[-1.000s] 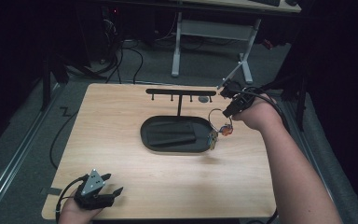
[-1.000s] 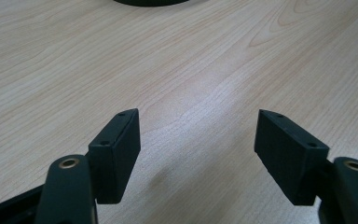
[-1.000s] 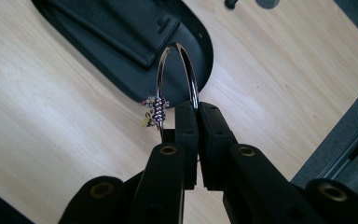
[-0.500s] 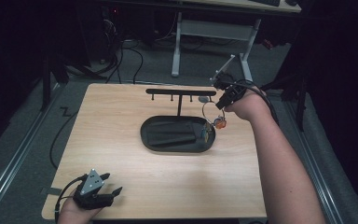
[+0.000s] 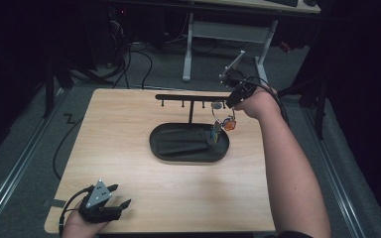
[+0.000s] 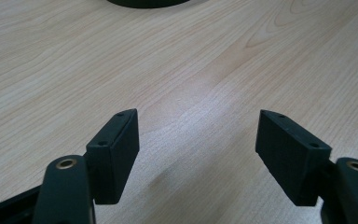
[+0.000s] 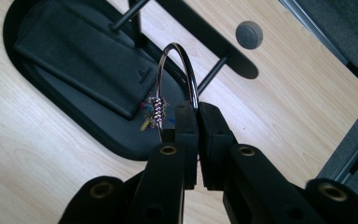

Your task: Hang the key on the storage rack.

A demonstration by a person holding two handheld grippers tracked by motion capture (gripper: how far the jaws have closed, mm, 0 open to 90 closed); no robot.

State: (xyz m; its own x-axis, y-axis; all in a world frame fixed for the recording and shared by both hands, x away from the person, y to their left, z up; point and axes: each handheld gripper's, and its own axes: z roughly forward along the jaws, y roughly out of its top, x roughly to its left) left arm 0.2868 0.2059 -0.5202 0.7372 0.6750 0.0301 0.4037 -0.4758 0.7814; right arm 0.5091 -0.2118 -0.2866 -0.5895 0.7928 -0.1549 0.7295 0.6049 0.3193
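- My right gripper (image 7: 198, 140) was clamped tight on a metal key ring (image 7: 175, 74), whose loop arched up out of the pinched jaws in the right gripper view.
- A small cluster of charms (image 5: 223, 124), orange and other colours, hung from that ring; from the high view it dangled just above the right end of the black oval tray (image 5: 166, 151).
- I had the ring close to the black hook rack (image 5: 191, 97), near its right end, with one of the rack's short pegs (image 7: 212, 74) just behind the loop; I could not tell whether ring and peg touched.
- A flat black wallet (image 7: 81, 56) lay inside the tray, beneath and to the left of the ring in the right gripper view.
- A small grey round plug (image 7: 249, 34) sat on the wooden table (image 5: 129, 188) beyond the rack.
- My left gripper (image 6: 196, 144) rested low over bare wood at the near left corner of the table, its jaws wide apart with nothing between them, well apart from the tray.
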